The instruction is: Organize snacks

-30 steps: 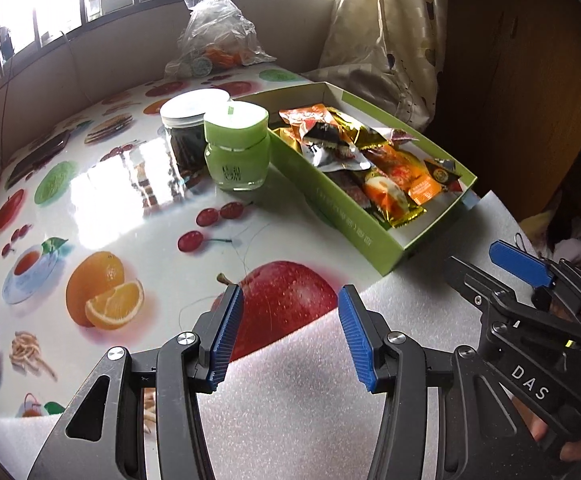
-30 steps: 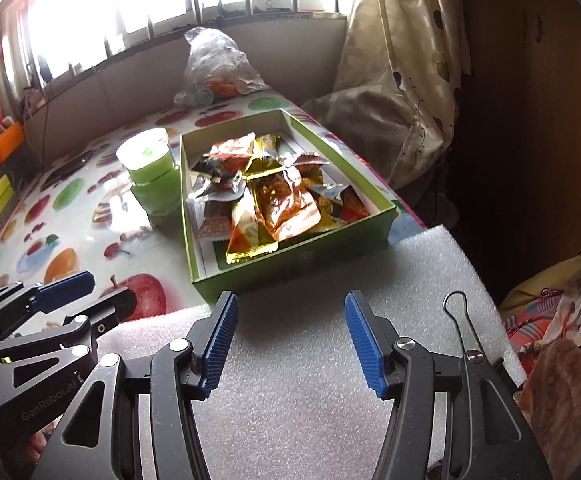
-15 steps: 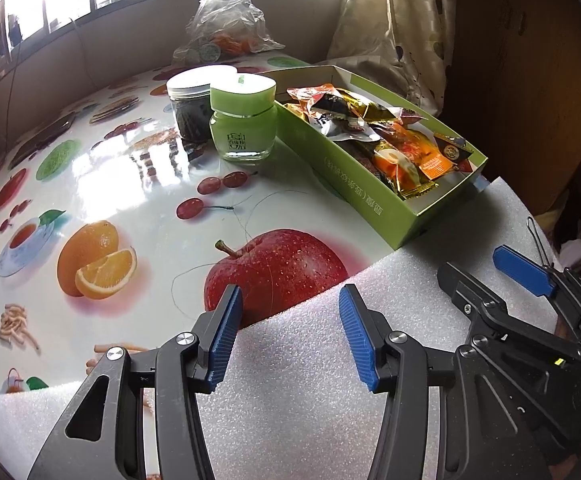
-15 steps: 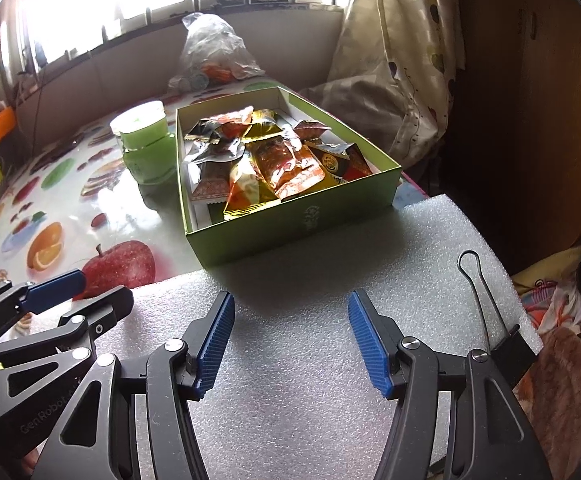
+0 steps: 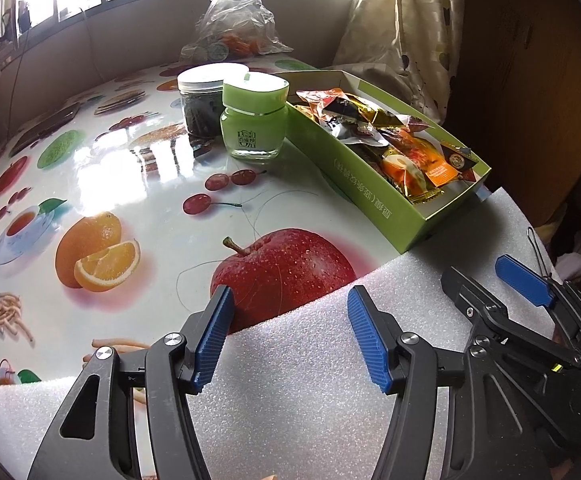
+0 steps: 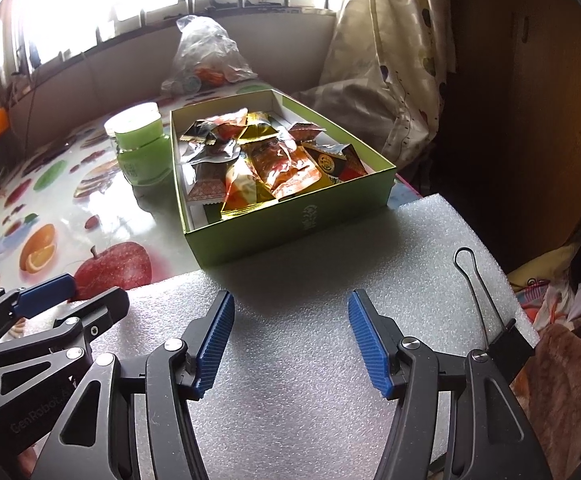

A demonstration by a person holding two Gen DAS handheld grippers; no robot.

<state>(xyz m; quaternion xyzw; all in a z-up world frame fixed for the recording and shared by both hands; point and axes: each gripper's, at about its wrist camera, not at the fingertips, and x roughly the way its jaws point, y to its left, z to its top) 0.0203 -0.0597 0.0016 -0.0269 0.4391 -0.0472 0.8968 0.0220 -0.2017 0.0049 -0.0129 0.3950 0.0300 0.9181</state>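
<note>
The left gripper (image 5: 290, 340) has its blue pads wide apart with nothing between them; its jaws have just been opening. It hangs over the near edge of the table, above the border of a white foam sheet (image 5: 310, 400) and a printed red apple (image 5: 286, 268) on the tablecloth (image 5: 150, 184). The right gripper (image 6: 290, 340) is likewise spread and empty, over the foam sheet (image 6: 310, 300), its jaws only lately widened. Each gripper shows in the other's view, side by side near the table's front edge. A black binder clip (image 6: 506, 344) sits at the foam's right edge, beside the right gripper. Beyond the foam, toward the table's right edge, stands an open green box (image 6: 290, 228) whose near corner touches the foam. In it lie the snacks (image 6: 266, 160), a loose heap of orange, gold and dark packets. Just left of the box stands a green jar (image 5: 254, 120), and behind that a dark jar (image 5: 202, 100) with a white lid. At the far edge, under the window, lies a clear plastic bag (image 5: 234, 20).
</note>
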